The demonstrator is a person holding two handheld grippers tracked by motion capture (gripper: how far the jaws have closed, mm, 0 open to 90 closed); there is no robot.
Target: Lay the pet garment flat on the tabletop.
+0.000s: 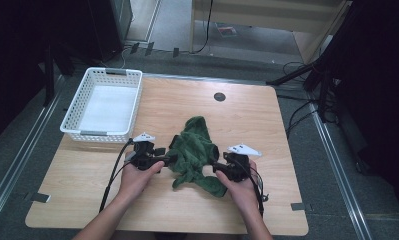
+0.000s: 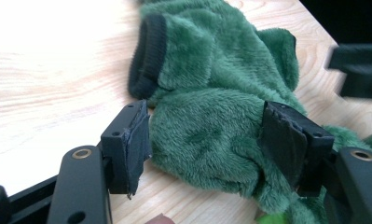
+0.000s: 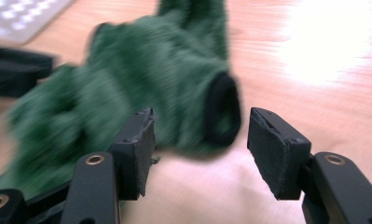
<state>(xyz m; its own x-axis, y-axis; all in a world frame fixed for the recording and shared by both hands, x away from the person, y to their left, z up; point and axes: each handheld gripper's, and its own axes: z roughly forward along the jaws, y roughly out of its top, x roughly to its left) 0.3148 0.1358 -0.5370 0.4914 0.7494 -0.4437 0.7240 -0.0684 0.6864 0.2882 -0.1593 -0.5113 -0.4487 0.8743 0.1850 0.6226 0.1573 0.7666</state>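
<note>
Green, fuzzy plush garment with black ribbed cuffs is lying crumpled mid-table, the left gripper gaping around a fold, the right gripper gaping beside a cuff. Beyond is sitting a white perforated plastic basket.

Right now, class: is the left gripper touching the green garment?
Touching. The left gripper view shows the left gripper with its open jaws straddling a fold of the garment, and the fleece presses against the right-hand jaw.
</note>
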